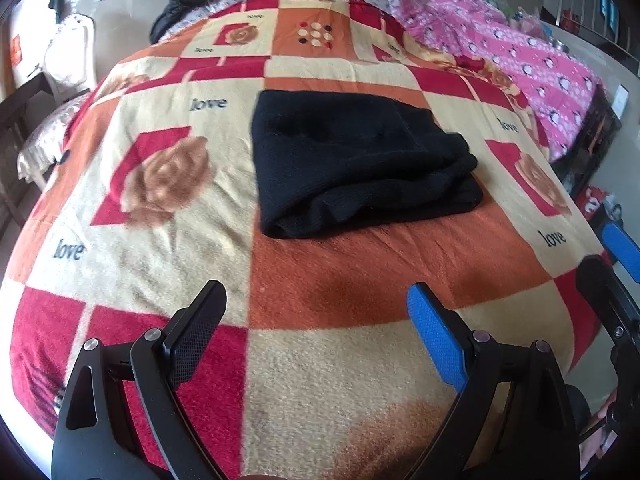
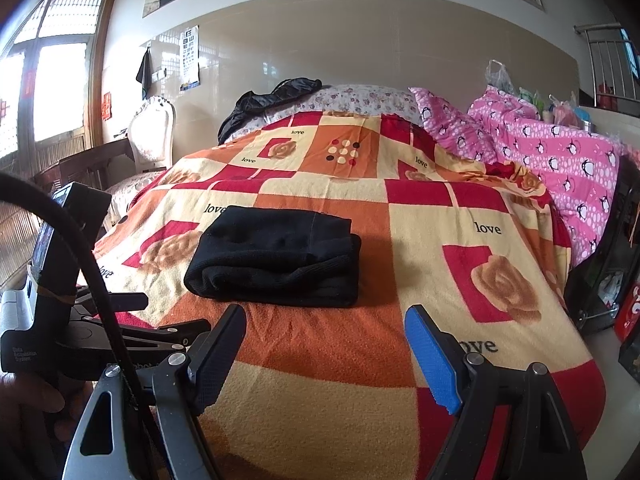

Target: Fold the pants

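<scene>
The black pants [image 1: 360,164] lie folded into a compact stack on the patterned blanket [image 1: 320,280], with the thick folded edge toward me. They also show in the right wrist view [image 2: 276,258]. My left gripper [image 1: 316,320] is open and empty, held back from the pants over the blanket. My right gripper [image 2: 326,344] is open and empty, also short of the pants. The right gripper's blue pad [image 1: 620,248] shows at the right edge of the left wrist view. The left gripper's body [image 2: 60,300] shows at the left of the right wrist view.
A pink penguin quilt [image 2: 560,160] is heaped along the bed's right side. A black jacket [image 2: 272,100] lies at the head of the bed. A white chair [image 2: 154,132] and wooden furniture stand to the left. Dark boxes [image 2: 608,248] stand at the right.
</scene>
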`<state>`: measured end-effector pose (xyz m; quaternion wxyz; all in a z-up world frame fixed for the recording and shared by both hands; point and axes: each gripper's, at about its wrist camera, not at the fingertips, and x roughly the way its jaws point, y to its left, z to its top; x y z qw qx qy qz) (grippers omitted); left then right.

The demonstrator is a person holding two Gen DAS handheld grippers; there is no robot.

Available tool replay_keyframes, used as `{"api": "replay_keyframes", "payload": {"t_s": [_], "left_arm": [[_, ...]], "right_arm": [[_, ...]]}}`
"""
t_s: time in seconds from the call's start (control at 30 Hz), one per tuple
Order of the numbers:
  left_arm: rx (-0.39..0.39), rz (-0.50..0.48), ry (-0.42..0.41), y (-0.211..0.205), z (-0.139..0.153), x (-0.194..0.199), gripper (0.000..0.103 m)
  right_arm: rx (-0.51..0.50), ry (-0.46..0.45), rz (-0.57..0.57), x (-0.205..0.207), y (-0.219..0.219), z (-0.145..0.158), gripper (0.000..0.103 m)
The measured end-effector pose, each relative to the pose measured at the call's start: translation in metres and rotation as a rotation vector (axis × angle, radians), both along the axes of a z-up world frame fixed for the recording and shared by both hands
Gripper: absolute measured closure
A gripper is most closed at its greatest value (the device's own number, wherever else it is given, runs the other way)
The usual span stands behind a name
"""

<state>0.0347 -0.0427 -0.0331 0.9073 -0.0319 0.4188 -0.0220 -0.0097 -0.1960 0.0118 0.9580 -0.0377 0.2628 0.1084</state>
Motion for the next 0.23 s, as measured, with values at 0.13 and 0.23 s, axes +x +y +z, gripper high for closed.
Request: {"api": "replay_keyframes", "payload": {"t_s": [0.13, 0.23], "left_arm": [[0.008, 0.01, 0.0, 0.0009, -0.0004, 0.0009, 0.011], [0.022, -0.013, -0.005, -0.0033, 0.0004, 0.0, 0.011]], "right_arm": [[-0.002, -0.001, 0.0, 0.0001, 0.0008, -0.0003, 0.024], [0.001, 0.0, -0.001, 0.0, 0.0002, -0.0001, 0.024]]}}
